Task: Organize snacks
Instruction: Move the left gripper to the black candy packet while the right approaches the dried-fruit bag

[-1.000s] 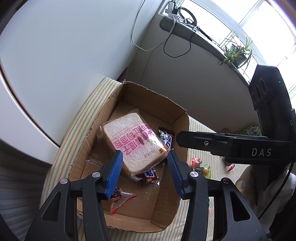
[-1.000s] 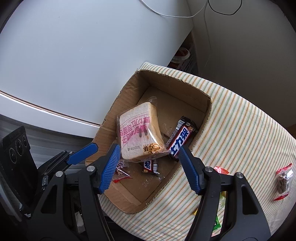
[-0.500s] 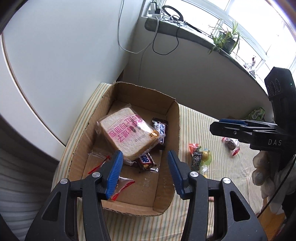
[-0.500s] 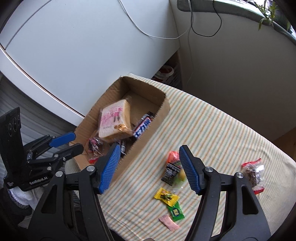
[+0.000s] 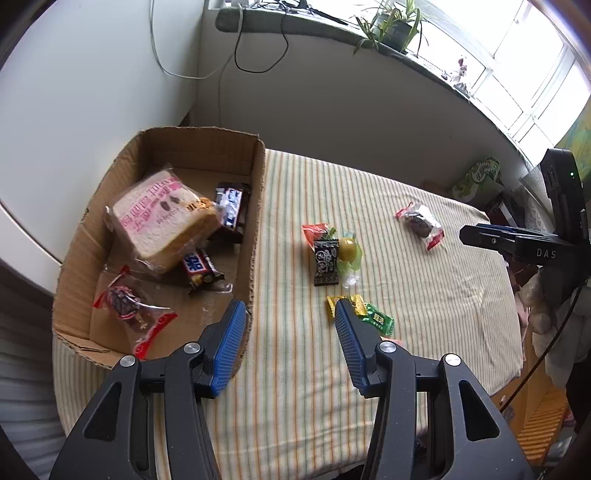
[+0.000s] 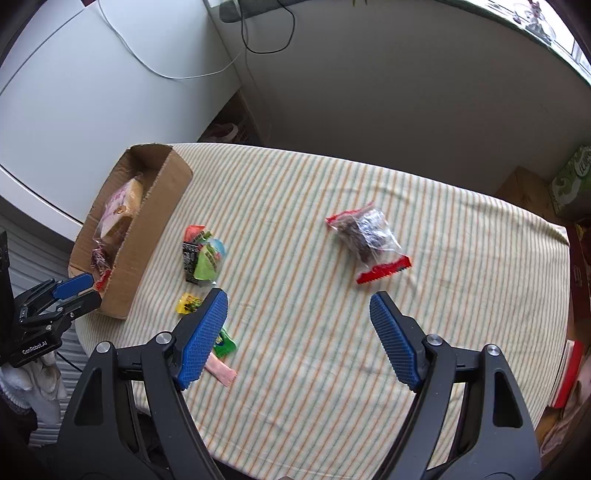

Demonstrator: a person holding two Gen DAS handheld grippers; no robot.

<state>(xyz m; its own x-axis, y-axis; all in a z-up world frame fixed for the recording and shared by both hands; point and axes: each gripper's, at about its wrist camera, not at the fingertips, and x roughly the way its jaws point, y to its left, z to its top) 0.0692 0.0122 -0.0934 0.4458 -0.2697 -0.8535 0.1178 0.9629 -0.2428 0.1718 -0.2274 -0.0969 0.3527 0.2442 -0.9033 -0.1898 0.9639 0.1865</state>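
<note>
While the box sits at the cloth's left edge with bread and bars inside, the right gripper hovers empty, jaws just widened, the red-ended packet beyond them. The left gripper, half open, holds nothing beside the box wall; candies lie ahead.

home rm, windowsill plant, striped tablecloth
</note>
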